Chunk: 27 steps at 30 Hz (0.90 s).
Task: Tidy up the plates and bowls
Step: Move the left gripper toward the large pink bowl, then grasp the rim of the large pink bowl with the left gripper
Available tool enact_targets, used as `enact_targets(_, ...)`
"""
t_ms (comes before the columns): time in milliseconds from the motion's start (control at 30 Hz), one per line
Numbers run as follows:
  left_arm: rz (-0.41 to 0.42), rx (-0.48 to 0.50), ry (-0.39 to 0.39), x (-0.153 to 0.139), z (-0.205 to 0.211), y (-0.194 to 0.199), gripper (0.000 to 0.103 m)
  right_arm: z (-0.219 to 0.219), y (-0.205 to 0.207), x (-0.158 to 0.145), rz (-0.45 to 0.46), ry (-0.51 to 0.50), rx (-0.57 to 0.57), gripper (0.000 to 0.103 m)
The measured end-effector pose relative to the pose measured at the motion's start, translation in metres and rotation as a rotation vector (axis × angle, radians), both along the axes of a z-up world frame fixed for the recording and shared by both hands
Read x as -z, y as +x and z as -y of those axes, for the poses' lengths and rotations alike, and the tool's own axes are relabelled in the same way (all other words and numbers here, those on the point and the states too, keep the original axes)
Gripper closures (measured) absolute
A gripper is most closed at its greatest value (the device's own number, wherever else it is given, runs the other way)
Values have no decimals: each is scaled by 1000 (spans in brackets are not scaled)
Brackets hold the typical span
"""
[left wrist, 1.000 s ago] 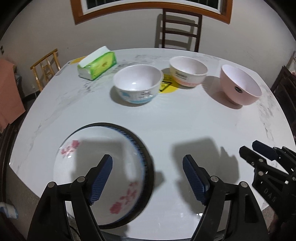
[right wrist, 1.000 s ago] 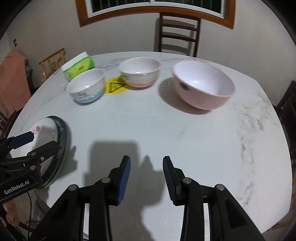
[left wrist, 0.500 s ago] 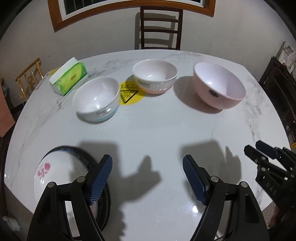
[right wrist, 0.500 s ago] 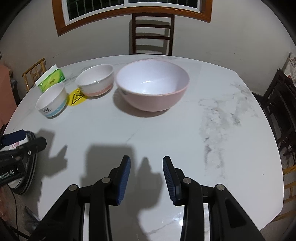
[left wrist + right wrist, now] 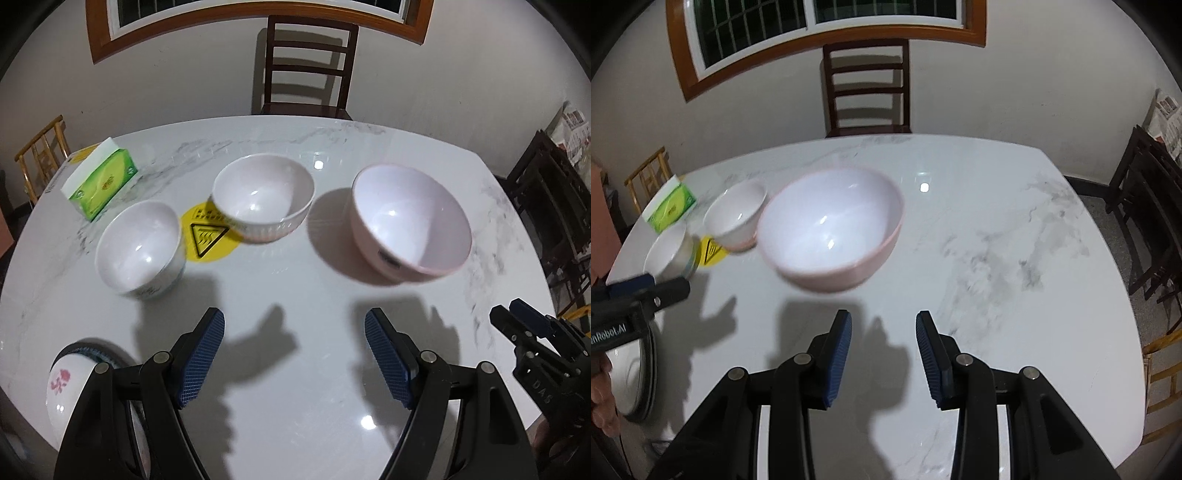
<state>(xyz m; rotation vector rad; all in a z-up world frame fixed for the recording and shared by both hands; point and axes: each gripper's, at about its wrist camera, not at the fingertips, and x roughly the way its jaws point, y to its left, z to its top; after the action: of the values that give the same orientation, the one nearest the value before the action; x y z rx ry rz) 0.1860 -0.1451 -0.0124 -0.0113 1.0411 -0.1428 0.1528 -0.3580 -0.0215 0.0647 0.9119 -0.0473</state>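
Note:
Three bowls stand in a row on the white marble table (image 5: 295, 424): a small white bowl (image 5: 140, 247) with a blue pattern at the left, a ribbed white bowl (image 5: 263, 199) in the middle, and a large pink bowl (image 5: 410, 221) at the right. A white plate (image 5: 68, 384) with pink flowers and a dark rim lies at the near left edge, partly behind my left gripper's arm. My left gripper (image 5: 294, 325) hangs open and empty over bare table in front of the bowls. My right gripper (image 5: 883, 325) is open, narrower, empty, just short of the pink bowl (image 5: 831, 225).
A green tissue box (image 5: 101, 181) lies at the far left. A yellow warning sticker (image 5: 207, 236) sits between the two white bowls. A dark chair (image 5: 304, 66) stands behind the table, more chairs at the right. A hand (image 5: 602, 398) holds the left gripper (image 5: 646, 291).
Both grippers have swept to the right across the table. The flowered plate has slid from under the left gripper to the lower left corner. The pink bowl now lies straight ahead of the right gripper.

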Motion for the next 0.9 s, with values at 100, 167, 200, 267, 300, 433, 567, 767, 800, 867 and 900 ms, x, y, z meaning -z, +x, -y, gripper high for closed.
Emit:
enact_targets(100,-22,-22,-43,0,4,15,27,10,16,-7,11,18,16,66)
enact_targets(167,-33,-34,-60,0,6,24,27,16,30,-10,4,37,23,64)
enact_targets(200,-42,-44,-73,1,7,30,27,17,34,-11,2,49,23,64)
enact_targets(267,-57,-53,-96,3,7,37,27,19,49,-9,-21,68,28,63)
enact_targets(300,-65,-59,-107,4,7,42,27,20,56,-7,-34,76,30,63)
enact_targets(433,-96,-73,-124,9,11,61,29,18,74,-1,-64,89,38,63)
enact_targets(567,-140,-79,-159,18,15,77,29,17,91,8,-106,98,55,63)
enact_targets(767,-171,-62,-160,31,30,95,30,10,113,27,-164,100,53,63)
enact_targets(800,-175,-58,-154,34,33,99,31,10,115,30,-170,103,55,63)
enact_targets(867,-183,-56,-148,40,37,103,33,10,118,36,-187,105,62,63)
enact_targets(900,-189,-52,-152,42,39,106,35,9,119,38,-192,108,64,63)
